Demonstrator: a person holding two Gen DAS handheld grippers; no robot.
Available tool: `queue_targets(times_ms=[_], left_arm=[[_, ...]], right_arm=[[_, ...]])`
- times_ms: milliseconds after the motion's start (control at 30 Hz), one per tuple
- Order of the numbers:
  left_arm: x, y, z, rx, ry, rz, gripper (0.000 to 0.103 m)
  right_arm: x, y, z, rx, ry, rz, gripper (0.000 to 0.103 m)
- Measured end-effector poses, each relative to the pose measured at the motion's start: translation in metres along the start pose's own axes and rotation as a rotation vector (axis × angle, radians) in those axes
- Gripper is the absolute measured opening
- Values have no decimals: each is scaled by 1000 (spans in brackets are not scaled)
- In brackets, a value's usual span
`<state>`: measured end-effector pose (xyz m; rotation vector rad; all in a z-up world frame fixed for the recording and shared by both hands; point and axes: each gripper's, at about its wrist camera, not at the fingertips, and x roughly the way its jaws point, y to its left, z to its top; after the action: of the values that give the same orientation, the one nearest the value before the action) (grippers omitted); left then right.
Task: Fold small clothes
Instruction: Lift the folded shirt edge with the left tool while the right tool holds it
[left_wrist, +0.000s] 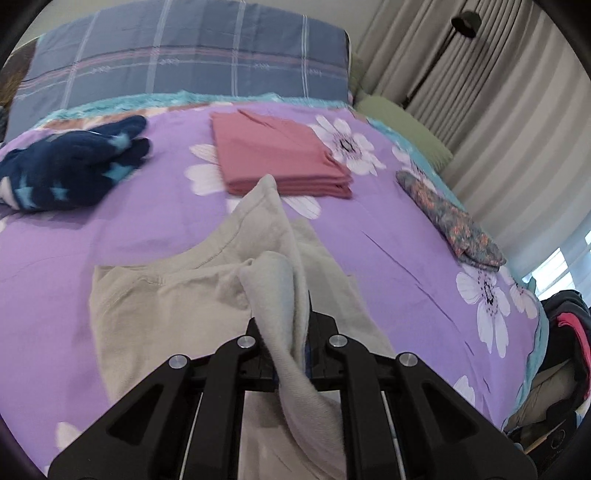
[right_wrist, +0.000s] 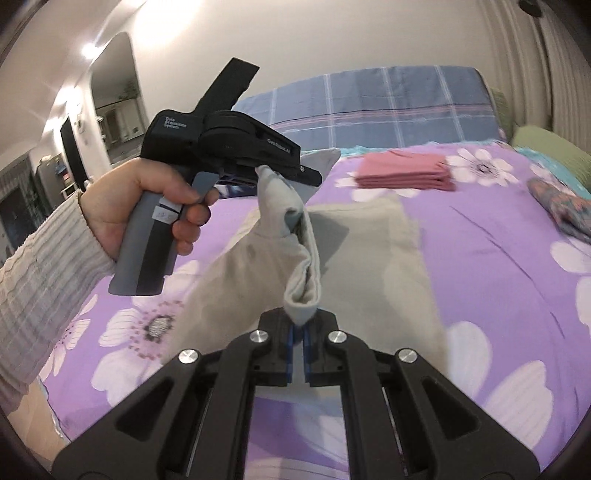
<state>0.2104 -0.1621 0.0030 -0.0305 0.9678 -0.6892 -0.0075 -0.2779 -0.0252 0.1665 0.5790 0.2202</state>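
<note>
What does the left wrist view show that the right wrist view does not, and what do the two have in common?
Only the left wrist view shows the navy star-patterned garment lying unfolded on the bedspread, and a dark pile of clothes at the bed's edge.

Only the right wrist view shows the person's hand holding the left gripper, plus a doorway behind it.

Both show the beige garment pinched by both shut grippers, including the right gripper, the folded pink stack, the floral cloth and the plaid pillow.
</note>
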Motion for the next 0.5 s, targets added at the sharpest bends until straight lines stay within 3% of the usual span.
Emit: queue_targets(times_ms=[300,500], left_arm=[[48,-36,7,36,62,48,8],[78,-51,0,88,122,106,11]], right_arm=[[-7,-58,-17,115,15,-28,4],[-1,-72,-30,161,57,-15,3]])
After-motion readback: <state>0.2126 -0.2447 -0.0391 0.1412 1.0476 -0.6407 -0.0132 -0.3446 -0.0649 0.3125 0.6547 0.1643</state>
